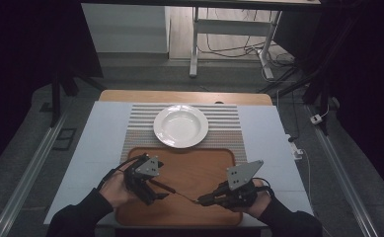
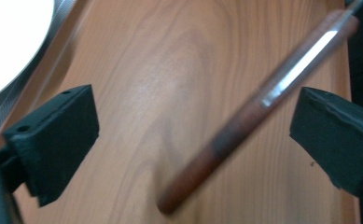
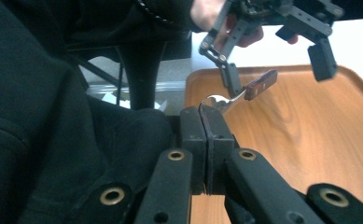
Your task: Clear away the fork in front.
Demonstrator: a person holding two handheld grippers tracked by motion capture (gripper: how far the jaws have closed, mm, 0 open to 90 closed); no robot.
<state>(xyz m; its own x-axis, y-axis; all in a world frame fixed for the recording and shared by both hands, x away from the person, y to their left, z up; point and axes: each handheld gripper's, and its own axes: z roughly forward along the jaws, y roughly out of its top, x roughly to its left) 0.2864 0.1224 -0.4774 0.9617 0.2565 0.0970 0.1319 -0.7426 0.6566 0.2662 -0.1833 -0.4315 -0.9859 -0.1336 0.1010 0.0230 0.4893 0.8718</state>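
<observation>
A spoon with a brown handle hangs level just above the wooden tray. My right gripper is shut on its metal bowl end, near the tray's front right. My left gripper is at the front left with its jaws wide apart on either side of the handle. The handle runs slantwise between them, closer to one jaw, and neither pad presses on it. In the right gripper view the left gripper straddles the handle's far end.
A white deep plate sits on a striped placemat beyond the tray. The table stands on a grey floor with desk legs and cables behind. A dark sleeve takes up the left of the right gripper view.
</observation>
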